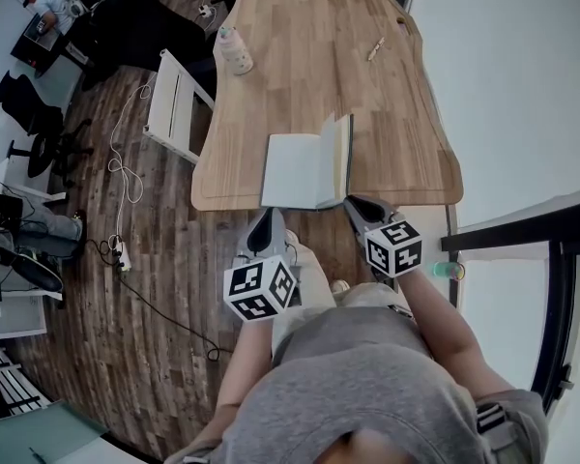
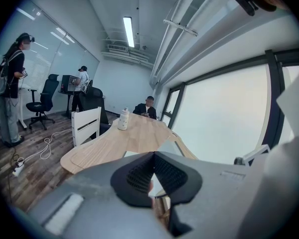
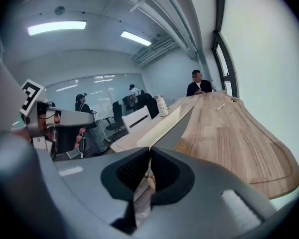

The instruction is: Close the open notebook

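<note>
Notebook: its right cover is pinched at the near edge by the right gripper, jaws pressed onto it, and is stood roughly upright. The left pages are left lying flat at the near edge of the table. The left gripper is held just off that edge, jaws pressed together on nothing. Call it about halfway: the cover is lifted, but swinging it over and laying it flat is yet to be done.
</note>
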Motion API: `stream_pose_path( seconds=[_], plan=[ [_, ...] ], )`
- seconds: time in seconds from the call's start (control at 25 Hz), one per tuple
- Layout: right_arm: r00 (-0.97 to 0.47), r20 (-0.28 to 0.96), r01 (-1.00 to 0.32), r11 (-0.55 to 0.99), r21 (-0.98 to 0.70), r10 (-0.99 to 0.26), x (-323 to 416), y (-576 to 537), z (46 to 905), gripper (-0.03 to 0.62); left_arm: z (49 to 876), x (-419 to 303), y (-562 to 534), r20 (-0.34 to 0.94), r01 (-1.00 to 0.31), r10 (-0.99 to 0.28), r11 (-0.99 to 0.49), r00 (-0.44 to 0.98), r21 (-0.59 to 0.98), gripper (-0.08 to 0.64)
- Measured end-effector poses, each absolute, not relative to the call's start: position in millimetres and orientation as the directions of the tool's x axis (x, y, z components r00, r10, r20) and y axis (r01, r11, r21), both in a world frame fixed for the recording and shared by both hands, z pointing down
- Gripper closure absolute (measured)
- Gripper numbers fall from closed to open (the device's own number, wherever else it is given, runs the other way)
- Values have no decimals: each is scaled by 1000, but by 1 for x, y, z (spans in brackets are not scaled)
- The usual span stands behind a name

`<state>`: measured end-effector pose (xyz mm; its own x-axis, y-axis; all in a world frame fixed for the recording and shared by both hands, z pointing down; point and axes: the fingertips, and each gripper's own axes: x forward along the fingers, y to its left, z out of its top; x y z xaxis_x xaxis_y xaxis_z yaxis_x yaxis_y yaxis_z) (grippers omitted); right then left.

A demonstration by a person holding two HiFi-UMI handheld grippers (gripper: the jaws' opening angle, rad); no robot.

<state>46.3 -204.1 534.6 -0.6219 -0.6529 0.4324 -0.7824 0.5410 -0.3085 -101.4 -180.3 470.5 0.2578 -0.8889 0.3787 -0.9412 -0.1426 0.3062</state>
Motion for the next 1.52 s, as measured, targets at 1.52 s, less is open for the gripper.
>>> stream_pose_path(
  seconds=[1.52],
  plan=[
    [-791,476,-551,787,-278,-385,-122,-231,551,577,492,-205,-203,428,-950,-900,58,84,307,557]
  ],
)
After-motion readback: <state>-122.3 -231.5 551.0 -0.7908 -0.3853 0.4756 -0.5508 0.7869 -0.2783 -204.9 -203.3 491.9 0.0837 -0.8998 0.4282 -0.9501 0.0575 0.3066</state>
